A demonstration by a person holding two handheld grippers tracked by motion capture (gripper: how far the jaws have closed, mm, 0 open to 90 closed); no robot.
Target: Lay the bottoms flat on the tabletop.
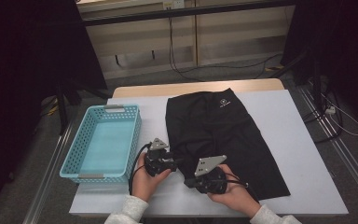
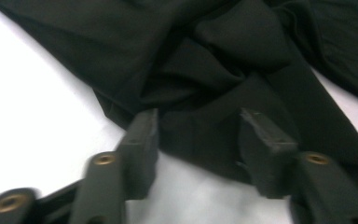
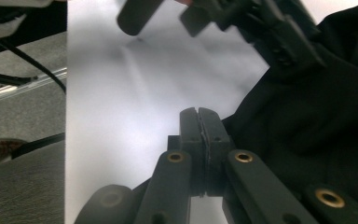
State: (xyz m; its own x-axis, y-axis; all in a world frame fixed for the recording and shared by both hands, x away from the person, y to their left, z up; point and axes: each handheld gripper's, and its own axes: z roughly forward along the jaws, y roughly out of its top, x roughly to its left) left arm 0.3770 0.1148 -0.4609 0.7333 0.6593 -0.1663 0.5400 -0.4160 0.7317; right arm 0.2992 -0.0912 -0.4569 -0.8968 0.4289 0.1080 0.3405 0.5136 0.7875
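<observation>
One black garment (image 1: 223, 135) — soft, creased cloth — lies spread on the white table (image 1: 303, 140). One perforated blue basket (image 1: 105, 142) sits left. Left gripper (image 2: 198, 133) jaws gape astride a fold; right gripper (image 3: 199, 116) pressed closed, empty.

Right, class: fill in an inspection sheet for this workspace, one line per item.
Surface: white table, wooden far edge.
Job's things: black shorts spread flat, near edge bunched.
Clutter: blue basket left of the shorts, nothing seen inside.
Grippers: left gripper open, jaws astride the bunched hem; right gripper shut, nothing between, beside the shorts' edge.
Cables: black cable loops from the left gripper; wires on the floor.
Surroundings: dim room, wall panels behind.
</observation>
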